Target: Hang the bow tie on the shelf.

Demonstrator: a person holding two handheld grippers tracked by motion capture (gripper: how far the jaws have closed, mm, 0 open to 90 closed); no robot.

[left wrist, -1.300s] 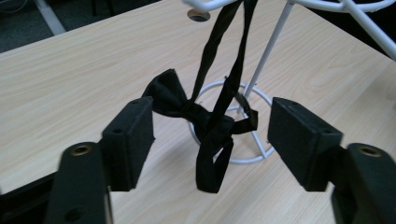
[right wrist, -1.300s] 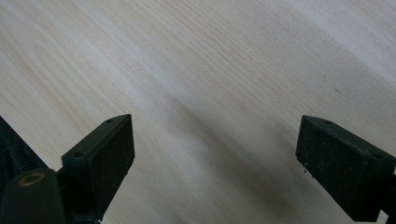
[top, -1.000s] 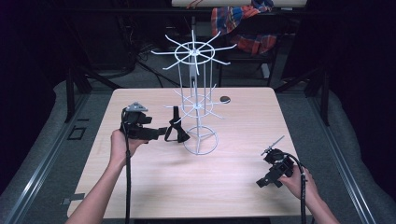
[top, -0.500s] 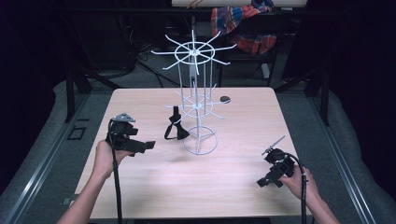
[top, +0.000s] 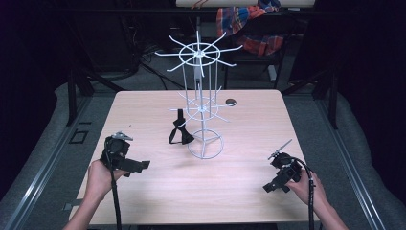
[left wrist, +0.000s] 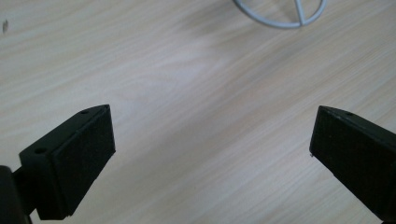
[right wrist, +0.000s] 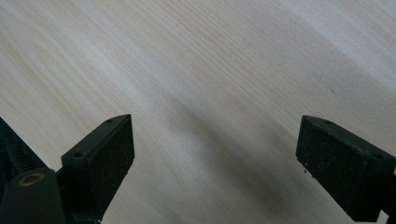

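Change since earlier: left gripper [top: 125, 160] has drawn back from the black strap [top: 179, 130] toward the table's near-left; strap now hangs alone.
Surface: pale wood table [top: 239, 187], bare between both grippers' jaws.
Room: dark; grey floor, cables, plaid cloth [top: 249, 21] behind.
Rack: white wire stand [top: 201, 103] mid-table; ring base [left wrist: 280, 14] seen ahead of left jaws.
Strap location: on a lower arm, left of the rack.
Small dark disc [top: 231, 101]: far side.
Left gripper: hand-held, jaws wide apart, empty.
Right gripper [top: 282, 175]: near-right, jaws wide apart, empty.
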